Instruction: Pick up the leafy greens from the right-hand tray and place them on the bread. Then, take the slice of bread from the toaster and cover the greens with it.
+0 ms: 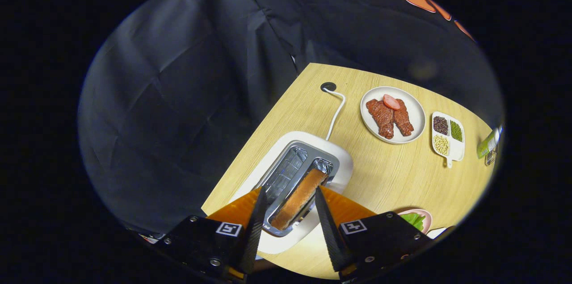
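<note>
A white toaster (339, 163) with a metal top stands on the wooden table, seen from above. A browned slice of bread (298, 198) stands on edge in its right slot; the left slot (286, 170) holds nothing. My gripper (288, 201) hangs above the toaster, open, its two dark fingers (257, 226) straddling the near end of the slice without touching it. Leafy greens (413, 219) lie on a pink plate (426, 217) just right of my right finger, half hidden by the gripper body.
A white cord (336, 114) runs from the toaster to a hole in the table. Beyond it sit a white plate (413, 110) with meat slices and a sausage round, and a divided dish (458, 148) of beans. A green item (488, 143) lies at the table's far right.
</note>
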`<action>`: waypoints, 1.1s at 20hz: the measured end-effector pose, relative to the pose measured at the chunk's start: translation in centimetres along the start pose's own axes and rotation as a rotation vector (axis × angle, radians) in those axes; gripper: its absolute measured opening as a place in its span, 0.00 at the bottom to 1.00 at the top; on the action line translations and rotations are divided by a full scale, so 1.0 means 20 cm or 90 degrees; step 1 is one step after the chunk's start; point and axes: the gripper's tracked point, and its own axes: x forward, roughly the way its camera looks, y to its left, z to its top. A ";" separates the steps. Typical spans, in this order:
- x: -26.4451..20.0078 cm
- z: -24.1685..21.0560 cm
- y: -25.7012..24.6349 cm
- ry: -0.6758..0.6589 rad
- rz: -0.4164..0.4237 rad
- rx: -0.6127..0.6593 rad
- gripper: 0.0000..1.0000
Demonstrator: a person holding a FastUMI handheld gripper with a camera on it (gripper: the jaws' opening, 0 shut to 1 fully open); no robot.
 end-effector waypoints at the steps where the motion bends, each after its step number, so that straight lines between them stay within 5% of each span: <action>1: 0.00 0.00 -0.01 0.005 -0.005 0.005 0.61; 6: 0.02 -0.01 -0.04 0.015 0.002 0.030 0.43; 11: -0.06 0.00 -0.03 -0.009 0.043 0.058 0.14; 22: -0.49 0.04 -0.09 -0.140 0.122 0.066 0.10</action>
